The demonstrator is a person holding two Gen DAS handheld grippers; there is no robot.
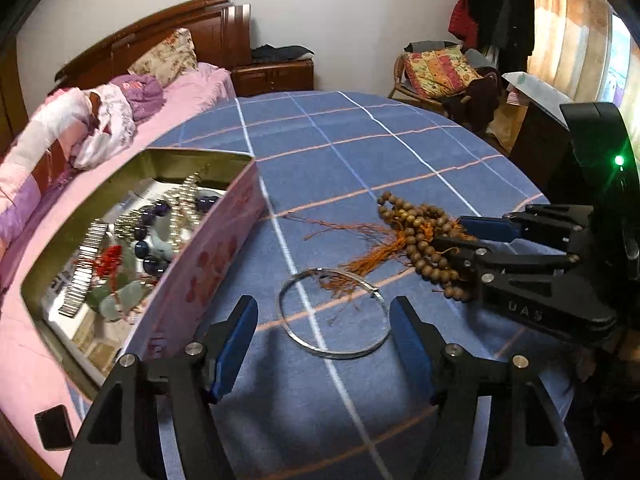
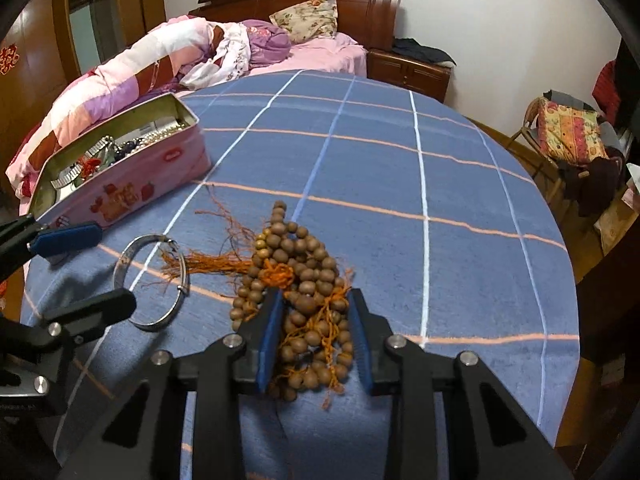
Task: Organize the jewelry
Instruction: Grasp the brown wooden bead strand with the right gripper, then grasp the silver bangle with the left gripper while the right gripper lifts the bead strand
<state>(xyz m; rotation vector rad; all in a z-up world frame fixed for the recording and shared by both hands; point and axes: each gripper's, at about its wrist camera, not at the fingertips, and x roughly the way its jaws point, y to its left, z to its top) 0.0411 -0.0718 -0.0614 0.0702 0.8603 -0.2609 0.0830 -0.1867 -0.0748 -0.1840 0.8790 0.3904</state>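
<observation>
A silver bangle (image 1: 344, 356) lies flat on the blue checked tablecloth. My left gripper (image 1: 324, 304) stands open over it, one blue pad on each side of the ring, neither touching. To its right lies a bundle of brown wooden beads (image 1: 416, 224) with orange tassels. My right gripper (image 2: 315, 296) is shut on the near end of the beads (image 2: 304, 256), which rest on the cloth. In the right wrist view the bangle (image 2: 154, 326) sits between the left gripper's (image 2: 116, 266) fingers. A pink tin (image 1: 224, 248) on the left holds several bracelets and bead strings.
The pink tin (image 2: 132, 188) stands open at the table's left edge, beside a bed with pink bedding (image 1: 60, 152). A dark phone (image 1: 54, 426) lies near the tin's front corner. A chair with cushions (image 2: 568, 132) stands beyond the table's far right.
</observation>
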